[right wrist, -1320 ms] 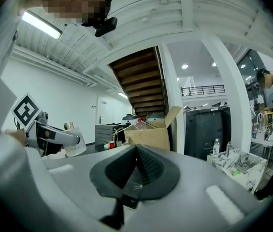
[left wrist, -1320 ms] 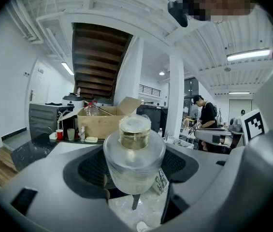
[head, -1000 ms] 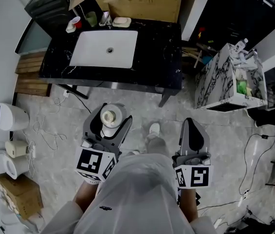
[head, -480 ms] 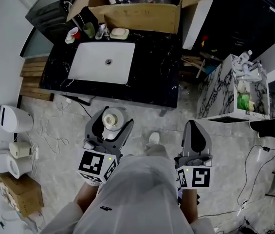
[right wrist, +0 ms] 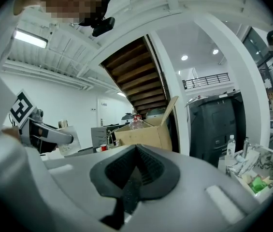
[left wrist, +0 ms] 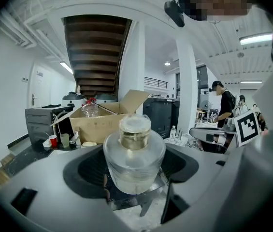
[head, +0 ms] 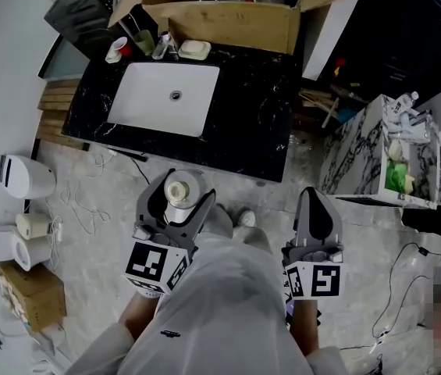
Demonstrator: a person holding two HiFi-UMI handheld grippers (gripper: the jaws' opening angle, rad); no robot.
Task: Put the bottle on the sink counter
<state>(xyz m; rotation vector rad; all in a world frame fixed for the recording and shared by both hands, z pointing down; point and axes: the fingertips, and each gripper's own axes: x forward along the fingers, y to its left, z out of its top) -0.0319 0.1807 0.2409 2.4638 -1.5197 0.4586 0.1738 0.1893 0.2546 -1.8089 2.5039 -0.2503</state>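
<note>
Plainly, the left gripper [head: 179, 180] has its jaws closed round a squat clear bottle [head: 177, 191], held upright over the pale floor [head: 87, 233] and apart from the black sink counter [head: 259, 116], which lies ahead of it. The right gripper [head: 314, 209] is alongside with its jaws pressed together and nothing between them. Only the head view shows the counter from above: a white basin [head: 165, 98] set into it, and a red cup [head: 118, 49], a green cup [head: 144, 44] and a soap dish [head: 193, 50] in a row along its far edge, in front of an open cardboard box [head: 228, 18]. Only the left gripper view shows the bottle side-on: rounded glass body, gold collar, clear cap. It also takes in a dark staircase [left wrist: 97, 52] behind the box and a person in a dark cap [left wrist: 223, 100] far off to the right. The right gripper view alone shows a small water bottle [right wrist: 230, 146] standing near a dark cabinet [right wrist: 213, 124]. The print that can be made out is the black-and-white square pattern on each gripper's cube
</note>
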